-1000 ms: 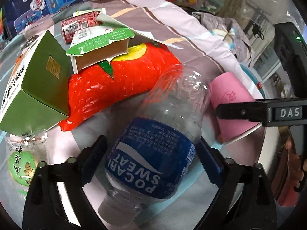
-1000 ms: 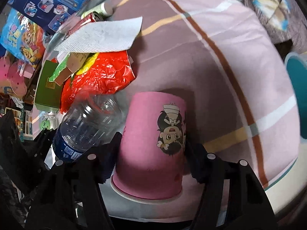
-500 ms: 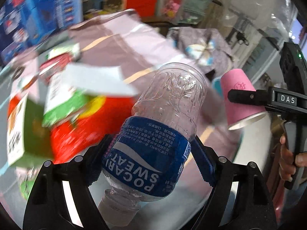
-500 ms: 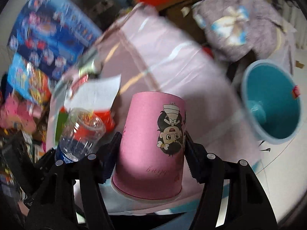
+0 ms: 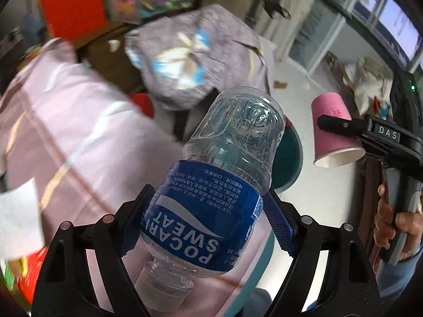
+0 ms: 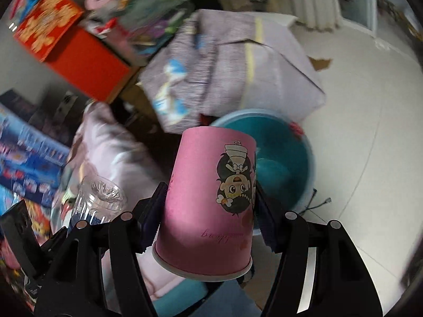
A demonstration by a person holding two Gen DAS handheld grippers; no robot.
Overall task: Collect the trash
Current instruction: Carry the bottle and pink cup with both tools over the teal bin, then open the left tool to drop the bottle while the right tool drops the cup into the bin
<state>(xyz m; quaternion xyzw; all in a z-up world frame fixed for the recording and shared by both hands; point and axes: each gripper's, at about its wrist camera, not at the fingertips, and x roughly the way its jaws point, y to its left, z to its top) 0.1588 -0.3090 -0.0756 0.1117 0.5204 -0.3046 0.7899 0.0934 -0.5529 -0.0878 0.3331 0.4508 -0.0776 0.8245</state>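
Observation:
My left gripper (image 5: 208, 216) is shut on an empty clear Pocari Sweat bottle (image 5: 219, 185) with a blue label, held neck-down in the air past the table's edge. My right gripper (image 6: 208, 211) is shut on an upside-down pink paper cup (image 6: 208, 206) with a cartoon print, held above the floor. The cup (image 5: 334, 129) and right gripper also show at the right of the left wrist view. The bottle's base (image 6: 97, 198) shows at the left of the right wrist view. A teal bin (image 6: 280, 163) stands on the floor beyond both; part of it (image 5: 286, 155) shows behind the bottle.
The pink striped tablecloth (image 5: 66, 137) lies to the left with white paper (image 5: 15, 219) and red wrapper (image 5: 29, 269) at its edge. A cloth-covered box (image 6: 232, 60) stands behind the bin. Red and blue boxes (image 6: 79, 52) are stacked at the left. White tiled floor (image 6: 357, 132) lies to the right.
Both grippers lifted their loads off the table and swung right, away from the trash pile, toward the teal bin on the floor. Both stay shut.

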